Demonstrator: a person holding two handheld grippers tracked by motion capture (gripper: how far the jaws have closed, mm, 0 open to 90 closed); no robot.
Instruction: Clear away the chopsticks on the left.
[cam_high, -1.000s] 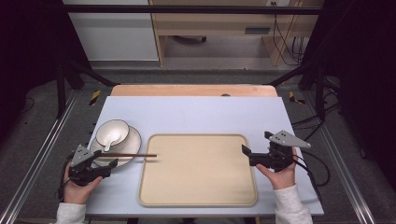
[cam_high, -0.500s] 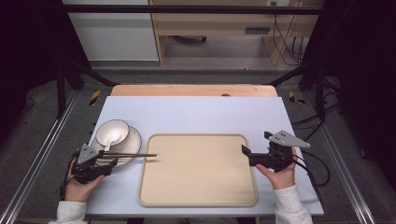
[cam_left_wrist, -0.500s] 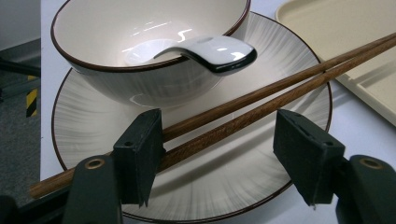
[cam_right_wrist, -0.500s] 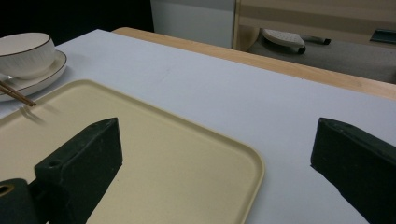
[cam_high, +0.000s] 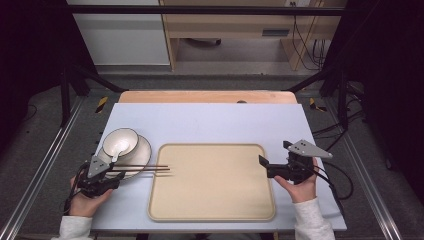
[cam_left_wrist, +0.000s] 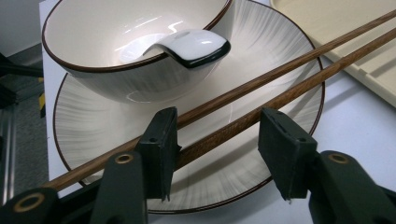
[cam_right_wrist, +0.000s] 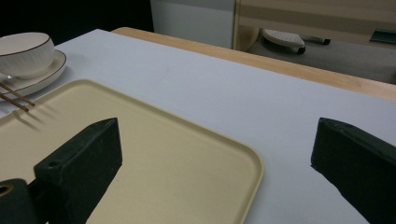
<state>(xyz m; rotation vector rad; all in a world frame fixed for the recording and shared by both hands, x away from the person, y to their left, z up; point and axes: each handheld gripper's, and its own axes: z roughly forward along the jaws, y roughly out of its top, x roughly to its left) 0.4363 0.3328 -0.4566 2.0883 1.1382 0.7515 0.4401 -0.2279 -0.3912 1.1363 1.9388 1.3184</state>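
A white bowl (cam_high: 120, 141) with a white spoon (cam_left_wrist: 191, 46) in it stands on a striped plate (cam_high: 141, 150) at the table's left. Two wooden chopsticks (cam_high: 145, 168) lie across the plate's near rim, their tips over the left edge of the beige tray (cam_high: 212, 200). My left gripper (cam_high: 114, 176) is open at their handle ends. In the left gripper view one chopstick (cam_left_wrist: 280, 98) runs between the jaws and the other passes behind the left jaw. My right gripper (cam_high: 265, 168) hangs open and empty over the tray's right edge (cam_right_wrist: 252, 172).
The pale blue table top (cam_high: 210, 122) has a wooden strip (cam_high: 205, 96) along its far side. Metal rails (cam_high: 40, 165) and black frame posts flank the table, and cables lie on the floor at the right (cam_high: 345, 170).
My left gripper has edged slightly to the right, toward the chopsticks and plate. The right gripper, the tray and the dishes have stayed put.
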